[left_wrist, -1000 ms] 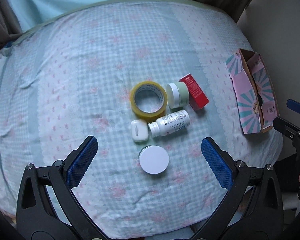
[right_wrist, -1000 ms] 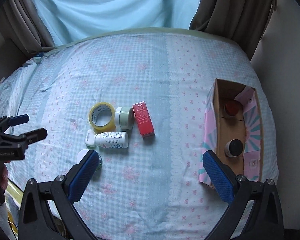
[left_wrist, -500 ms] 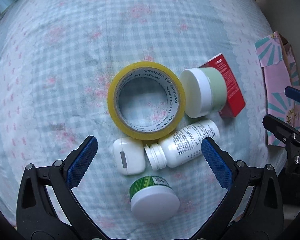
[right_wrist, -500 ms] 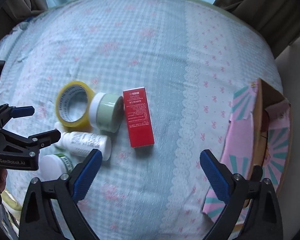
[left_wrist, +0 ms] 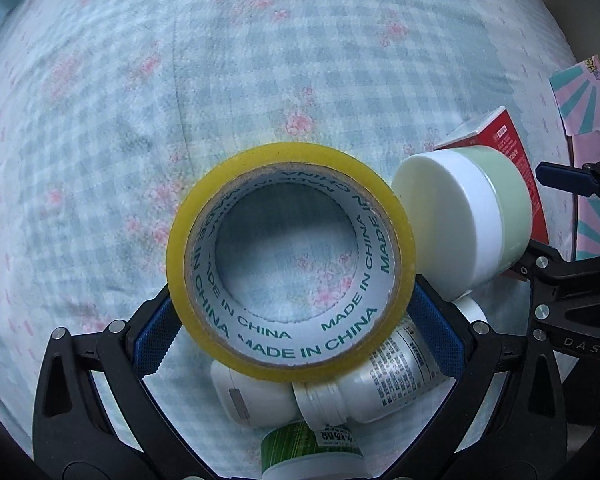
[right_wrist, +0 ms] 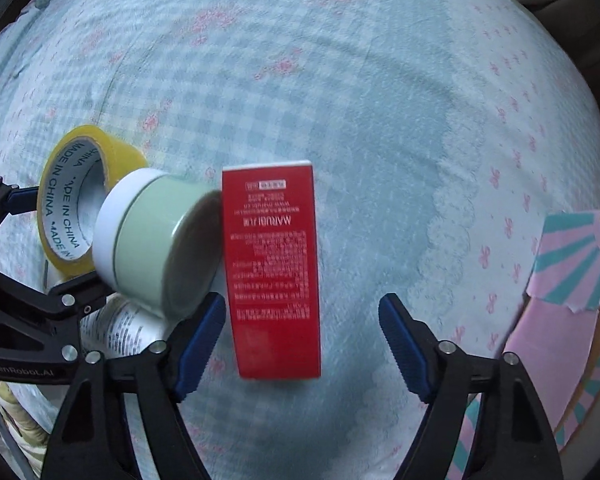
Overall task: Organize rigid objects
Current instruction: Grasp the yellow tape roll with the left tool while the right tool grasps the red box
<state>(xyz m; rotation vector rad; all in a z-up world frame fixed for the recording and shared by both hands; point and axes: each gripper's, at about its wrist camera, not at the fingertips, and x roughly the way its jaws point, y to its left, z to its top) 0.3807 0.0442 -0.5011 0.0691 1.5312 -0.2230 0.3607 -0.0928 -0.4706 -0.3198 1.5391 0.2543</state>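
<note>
Left wrist: my left tongs (left_wrist: pixel 292 328) straddle the tape roll (left_wrist: pixel 290 260), spread wide at three and nine o'clock; stiff, light, slick-sided.

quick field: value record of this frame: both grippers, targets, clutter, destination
left gripper: fingers flank the yellow tape roll on both sides; contact not clear
right gripper: open, straddling the near end of the red box, no contact
pale green jar: on its side, between tape roll and red box
white pill bottle: lying on its side, partly under the tape roll
white earbud case: beside the bottle
green-labelled jar: nearest the left camera
pink patterned box: right of the red box
surface: checked bedsheet
</note>
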